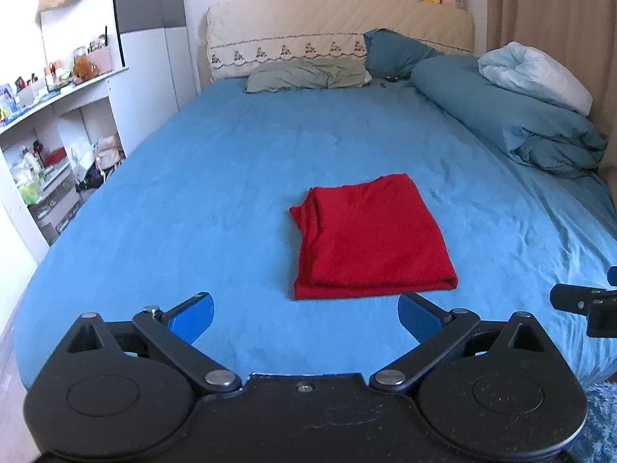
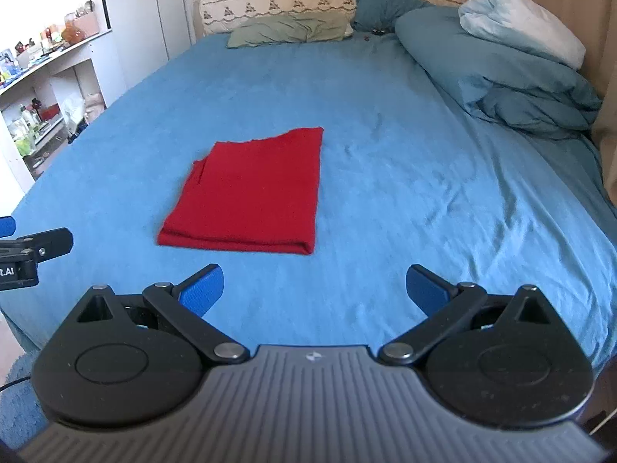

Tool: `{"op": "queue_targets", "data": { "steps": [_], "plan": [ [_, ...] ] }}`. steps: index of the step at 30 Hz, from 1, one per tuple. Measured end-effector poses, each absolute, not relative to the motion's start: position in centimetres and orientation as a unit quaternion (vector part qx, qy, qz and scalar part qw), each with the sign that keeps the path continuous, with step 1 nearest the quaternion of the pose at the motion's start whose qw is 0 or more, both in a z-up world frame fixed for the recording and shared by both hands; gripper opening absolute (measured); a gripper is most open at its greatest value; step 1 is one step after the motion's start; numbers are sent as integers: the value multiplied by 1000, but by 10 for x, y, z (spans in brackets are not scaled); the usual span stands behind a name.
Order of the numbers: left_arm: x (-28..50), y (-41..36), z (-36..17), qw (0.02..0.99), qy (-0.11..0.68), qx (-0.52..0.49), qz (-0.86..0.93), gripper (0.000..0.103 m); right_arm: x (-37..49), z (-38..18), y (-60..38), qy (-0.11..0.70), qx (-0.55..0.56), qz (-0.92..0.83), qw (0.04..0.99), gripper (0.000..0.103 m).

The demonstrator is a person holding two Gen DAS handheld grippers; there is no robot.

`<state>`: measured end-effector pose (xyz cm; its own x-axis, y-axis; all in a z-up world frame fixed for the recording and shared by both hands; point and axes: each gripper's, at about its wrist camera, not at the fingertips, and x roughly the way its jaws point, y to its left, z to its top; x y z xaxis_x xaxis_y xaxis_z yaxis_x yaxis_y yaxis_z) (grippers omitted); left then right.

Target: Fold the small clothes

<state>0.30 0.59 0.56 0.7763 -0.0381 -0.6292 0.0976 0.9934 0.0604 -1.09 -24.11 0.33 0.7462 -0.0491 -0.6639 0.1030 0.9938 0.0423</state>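
- The red garment point(image 1: 370, 239) lies folded into a neat, layered rectangle on the blue bed sheet point(image 1: 193, 193), at the centre of the left wrist view and left of centre in the right wrist view; its thick folded edge faces the cameras.
- Judging by that flat, squared shape, the folding of this piece looks finished; only a small uneven corner at the upper left of the cloth shows any looseness.
- No other loose small clothes show on the bed, so whether more remain to fold cannot be told.
- The left gripper point(image 1: 304, 314) fills the lower part of its frame, jaws spread wide and empty, apart from the cloth.
- The right gripper point(image 2: 314, 287) is likewise released, nothing between its blue pads, near the garment's right corner but not touching.
- Farther off, pillows point(image 1: 308, 73) and a rolled duvet point(image 1: 501, 115) sit toward the top and upper right.
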Motion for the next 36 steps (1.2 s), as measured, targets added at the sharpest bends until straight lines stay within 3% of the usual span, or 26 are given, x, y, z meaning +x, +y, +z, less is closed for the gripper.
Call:
{"op": "queue_targets", "data": {
  "steps": [36],
  "plan": [
    [-10, 12, 6, 943, 329, 42, -34, 103, -17, 10, -231, 351, 36, -46, 935, 103]
  ]
}}
